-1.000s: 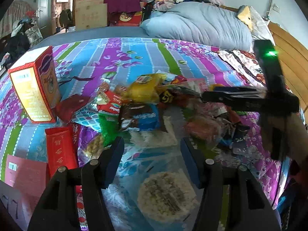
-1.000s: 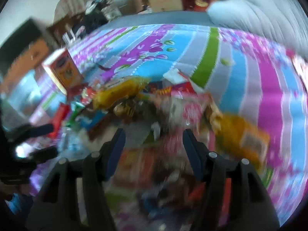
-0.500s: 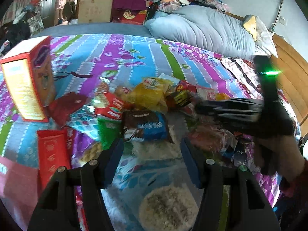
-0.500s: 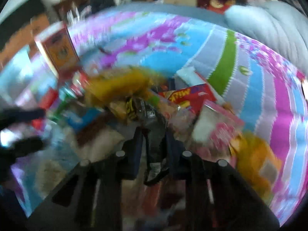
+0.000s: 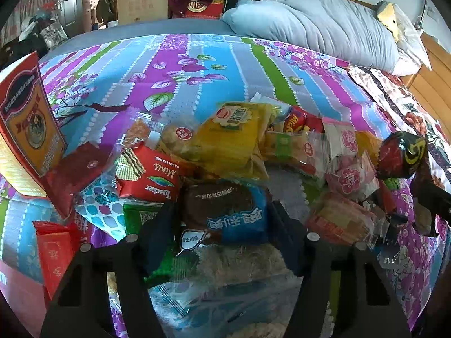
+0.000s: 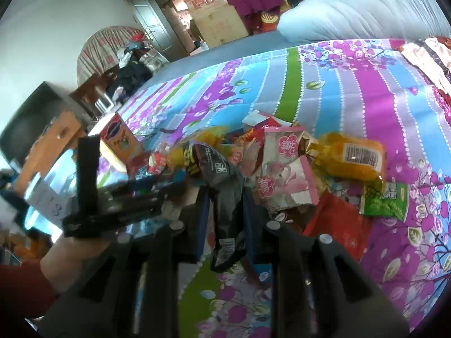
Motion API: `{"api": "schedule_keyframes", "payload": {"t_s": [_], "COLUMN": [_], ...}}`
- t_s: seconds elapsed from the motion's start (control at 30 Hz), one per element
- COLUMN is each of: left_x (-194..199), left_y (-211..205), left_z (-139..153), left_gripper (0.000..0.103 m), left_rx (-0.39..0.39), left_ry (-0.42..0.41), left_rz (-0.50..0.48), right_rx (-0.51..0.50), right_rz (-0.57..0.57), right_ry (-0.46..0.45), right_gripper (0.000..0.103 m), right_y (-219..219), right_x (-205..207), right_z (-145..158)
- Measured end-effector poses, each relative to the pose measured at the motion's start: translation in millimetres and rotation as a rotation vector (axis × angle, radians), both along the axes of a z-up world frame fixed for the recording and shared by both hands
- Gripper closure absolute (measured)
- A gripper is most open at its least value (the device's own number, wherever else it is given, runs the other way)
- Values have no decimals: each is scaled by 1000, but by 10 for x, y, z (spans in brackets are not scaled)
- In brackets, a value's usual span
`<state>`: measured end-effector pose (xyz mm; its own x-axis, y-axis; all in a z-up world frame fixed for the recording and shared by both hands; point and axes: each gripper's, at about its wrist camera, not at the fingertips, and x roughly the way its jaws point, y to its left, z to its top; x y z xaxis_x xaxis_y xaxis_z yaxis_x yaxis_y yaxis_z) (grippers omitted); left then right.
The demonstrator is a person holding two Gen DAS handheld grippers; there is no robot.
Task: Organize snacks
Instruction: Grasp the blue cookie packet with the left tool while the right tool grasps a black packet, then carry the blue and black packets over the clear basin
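Note:
A heap of snack packets lies on the striped floral bedspread (image 5: 197,64). My left gripper (image 5: 222,225) is open, its fingers either side of a brown and blue packet (image 5: 231,211) in the heap. My right gripper (image 6: 225,205) is shut on a black snack packet (image 6: 222,180) and holds it lifted above the heap; the same packet shows at the right edge of the left wrist view (image 5: 401,155). A yellow packet (image 5: 234,138) and a red wafer packet (image 5: 152,177) lie just beyond the left gripper.
A tall red and orange box (image 5: 25,129) stands at the left of the heap. A pink packet (image 6: 282,174), an orange packet (image 6: 352,157) and a green packet (image 6: 386,200) lie right of the right gripper. A blue-grey duvet (image 5: 315,22) lies at the far side.
My right gripper closed on the black packet and lifted it out of the heap. My left gripper moved forward so its open fingers straddle the brown and blue packet.

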<state>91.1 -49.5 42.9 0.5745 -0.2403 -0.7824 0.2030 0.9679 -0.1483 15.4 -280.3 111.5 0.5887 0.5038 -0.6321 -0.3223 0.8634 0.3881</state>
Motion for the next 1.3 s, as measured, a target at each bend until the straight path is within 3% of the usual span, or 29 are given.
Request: {"api": "schedule_keyframes", "payload": {"t_s": [0.1,0.23,0.4,0.7,1.03,1.3], "left_x": [-61,-218,-485,-971,-1418,-1744], "left_y": [-12,9,55,472,1805,3016], "left_z": [25,217,678,1556,2205,2253], "left_gripper": [51,51,51,51,51,51], "left_rx": [-1,-15,-42,-42,-19,54], "left_ry": [-13,-69,-159,-294,-387,-367], "left_rz": [-19,-35,-58,-13,241,469], "right_rx": [8,11,17,16,26,19], "right_rz": [-6,-17,-28,8,157,360], "right_ry": [-11,-39,-67,-168,-291,-321], "right_gripper": [80,80,80,80,80,80], "right_y": [-16,-23,-2,336,1324,2560], "right_x": [-43,-99,-195,-385,-492,-535], "right_z": [32,130,296,878,1597,1888]}}
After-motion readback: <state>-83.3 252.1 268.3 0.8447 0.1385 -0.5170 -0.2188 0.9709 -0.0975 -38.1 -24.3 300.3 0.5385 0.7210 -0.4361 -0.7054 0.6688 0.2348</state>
